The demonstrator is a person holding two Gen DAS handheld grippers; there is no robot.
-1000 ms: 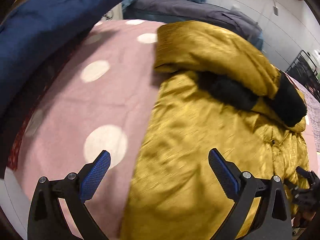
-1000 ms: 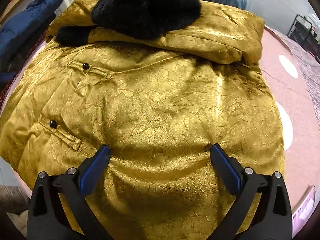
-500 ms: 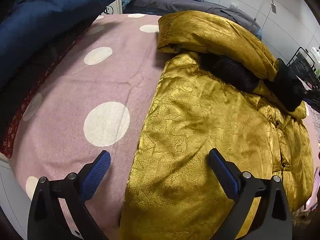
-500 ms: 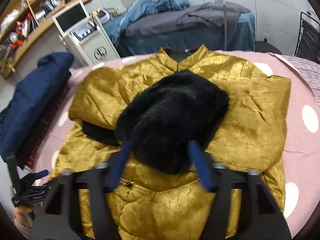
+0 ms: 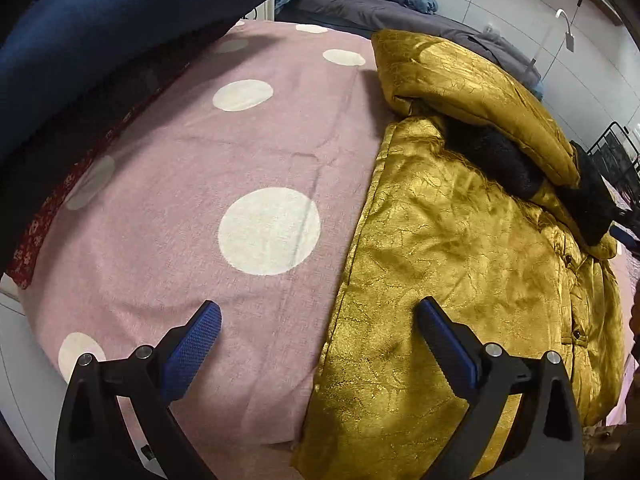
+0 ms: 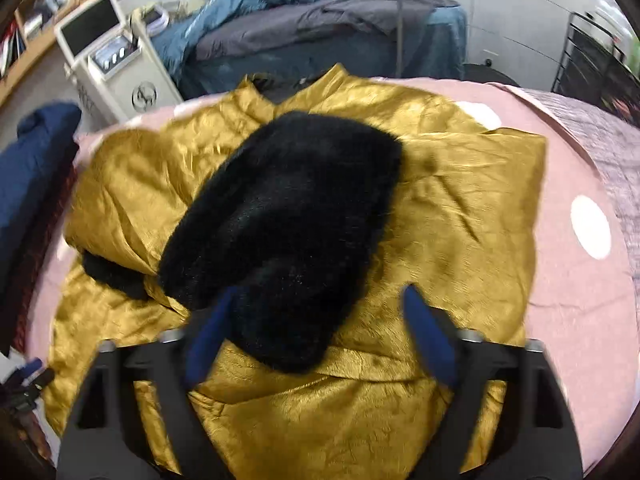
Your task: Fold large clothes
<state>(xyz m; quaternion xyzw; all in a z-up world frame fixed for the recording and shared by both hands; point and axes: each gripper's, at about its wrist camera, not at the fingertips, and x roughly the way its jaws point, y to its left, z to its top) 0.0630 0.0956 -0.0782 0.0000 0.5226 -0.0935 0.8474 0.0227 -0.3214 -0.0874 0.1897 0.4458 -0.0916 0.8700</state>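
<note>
Now that the right gripper (image 6: 316, 332) has drawn back from the coat's lower body to hang above its folded sleeve, its jaws are opening with nothing pinched between them, the black fur cuff (image 6: 288, 232) lying free below. A second ago they stood wide, then nearly closed. The gold jacket (image 5: 460, 264) lies on the right half of the pink polka-dot bed cover (image 5: 224, 152), its hem at the near edge, both sleeves crossed over the chest. The left gripper (image 5: 318, 338) has shifted slightly and hovers with jaws apart, straddling the jacket's left edge, gripping nothing. Judging by this, the sleeves are done and the body fold comes next.
</note>
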